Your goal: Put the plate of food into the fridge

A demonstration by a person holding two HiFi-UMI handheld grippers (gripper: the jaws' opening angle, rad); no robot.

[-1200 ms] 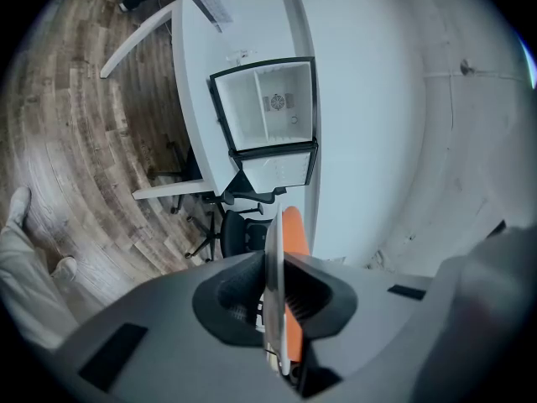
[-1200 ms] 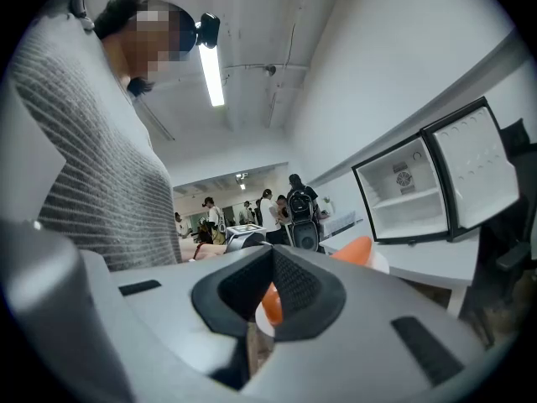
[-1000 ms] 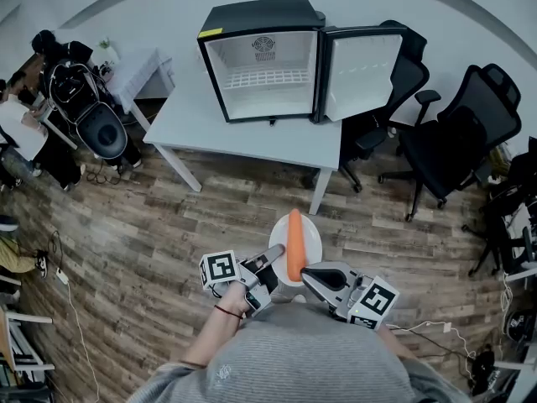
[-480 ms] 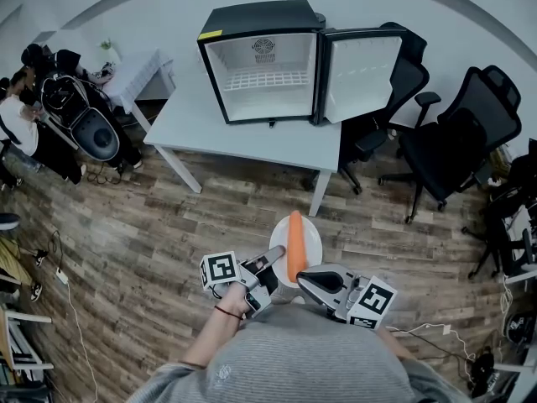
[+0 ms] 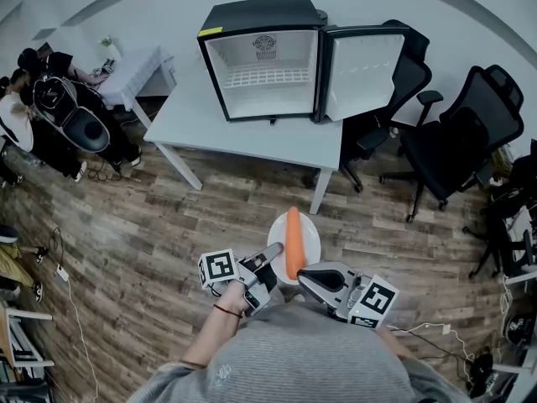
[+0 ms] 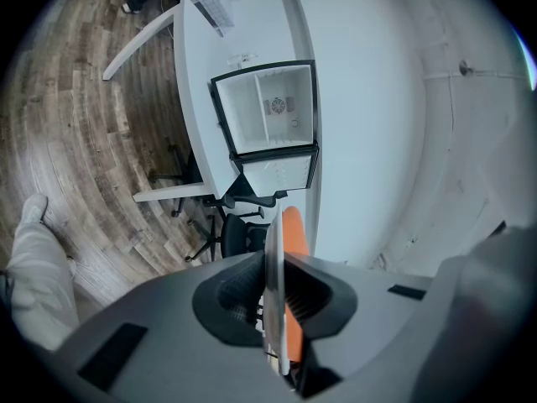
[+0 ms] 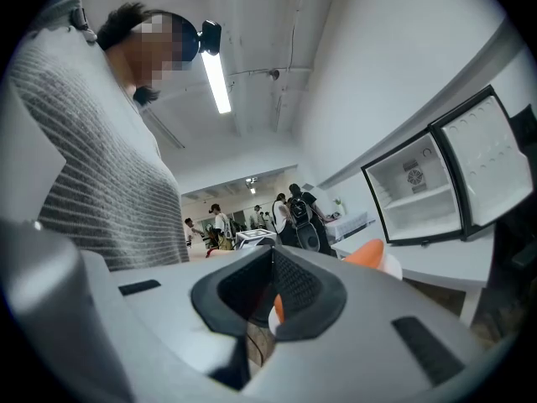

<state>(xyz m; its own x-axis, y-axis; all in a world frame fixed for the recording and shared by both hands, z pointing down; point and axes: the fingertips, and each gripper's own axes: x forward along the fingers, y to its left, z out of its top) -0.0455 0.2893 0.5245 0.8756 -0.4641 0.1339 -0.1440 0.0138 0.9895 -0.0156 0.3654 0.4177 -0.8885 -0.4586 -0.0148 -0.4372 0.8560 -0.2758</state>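
Observation:
A white plate (image 5: 308,232) with a long orange carrot (image 5: 292,242) on it is held low in front of my body, above the wooden floor. My left gripper (image 5: 273,259) is shut on the plate's left rim; in the left gripper view the plate (image 6: 273,284) stands edge-on between the pads with the carrot (image 6: 294,229) behind. My right gripper (image 5: 304,275) is at the plate's near rim with its jaws together; whether it touches I cannot tell. In the right gripper view the carrot (image 7: 367,253) shows just past the right gripper (image 7: 270,307). The black mini fridge (image 5: 264,61) stands open on the table.
The fridge door (image 5: 362,72) swings out to the right. The grey table (image 5: 210,128) bears the fridge. Black office chairs (image 5: 470,133) crowd the right side. People and bags (image 5: 59,107) are at the far left beside a small white table (image 5: 138,70).
The plate and both grippers have stayed where they were. Only the people at the far left have shifted a little.

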